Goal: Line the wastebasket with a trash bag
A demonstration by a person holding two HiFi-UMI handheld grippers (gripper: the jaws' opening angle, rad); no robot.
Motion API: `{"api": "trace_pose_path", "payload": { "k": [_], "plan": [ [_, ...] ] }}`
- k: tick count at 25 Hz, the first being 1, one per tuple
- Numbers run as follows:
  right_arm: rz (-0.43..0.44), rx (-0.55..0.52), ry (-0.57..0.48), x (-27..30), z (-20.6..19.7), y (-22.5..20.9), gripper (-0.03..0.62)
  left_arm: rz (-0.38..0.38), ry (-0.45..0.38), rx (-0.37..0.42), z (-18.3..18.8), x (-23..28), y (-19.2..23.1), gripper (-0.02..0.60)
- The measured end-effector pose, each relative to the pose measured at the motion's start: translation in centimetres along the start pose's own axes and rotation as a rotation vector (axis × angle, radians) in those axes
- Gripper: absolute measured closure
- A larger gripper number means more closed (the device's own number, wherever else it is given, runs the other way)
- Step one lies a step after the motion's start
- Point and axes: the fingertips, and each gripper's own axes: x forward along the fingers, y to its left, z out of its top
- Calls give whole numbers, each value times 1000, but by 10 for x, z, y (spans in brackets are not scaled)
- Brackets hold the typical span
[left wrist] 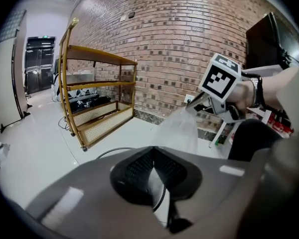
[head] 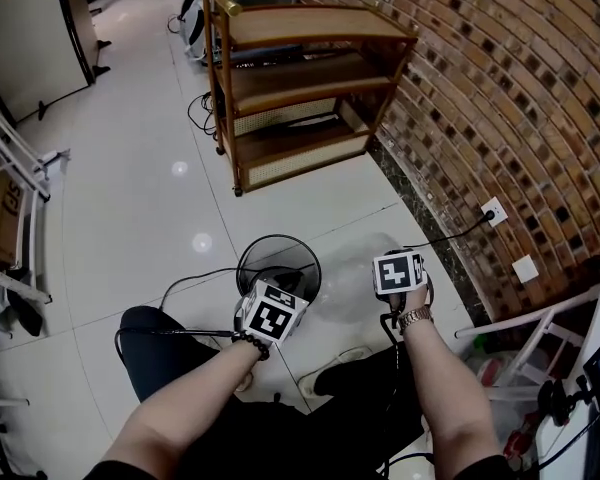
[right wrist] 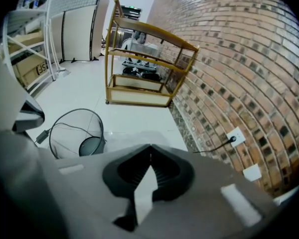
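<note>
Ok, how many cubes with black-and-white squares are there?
2: the left cube near the wastebasket, the right cube above the wristwatch. None seems hidden.
</note>
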Motion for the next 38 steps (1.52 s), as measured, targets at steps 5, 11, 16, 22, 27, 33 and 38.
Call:
{"api": "trace_pose_path", "payload": {
  "k": [5, 11, 16, 22, 27, 33, 38],
  "plan": [
    [-19, 31, 10, -32, 13, -13, 591, -58, -5, -43, 3, -5, -10, 551],
    [-1, 3, -106, -70, 57, -19, 591, -86, -4, -99, -5, 0, -13, 443],
    [1, -14, -169, -100, 85, -23, 591, -109, -1, -157, -11, 0, -16, 421],
    [22, -8, -236, -134, 114, -24, 591, -159, -22, -312, -12, -1, -23, 388],
    [49, -5, -290, -162, 139, -20, 591, -207, -11, -484, -25, 7, -30, 360],
    [101, 4, -344, -192, 165, -8, 591, -250, -26, -675, -33, 18, -36, 353],
    [146, 15, -372, -208, 179, 4, 591, -250, -65, -799, -32, 21, -26, 353]
  ]
}}
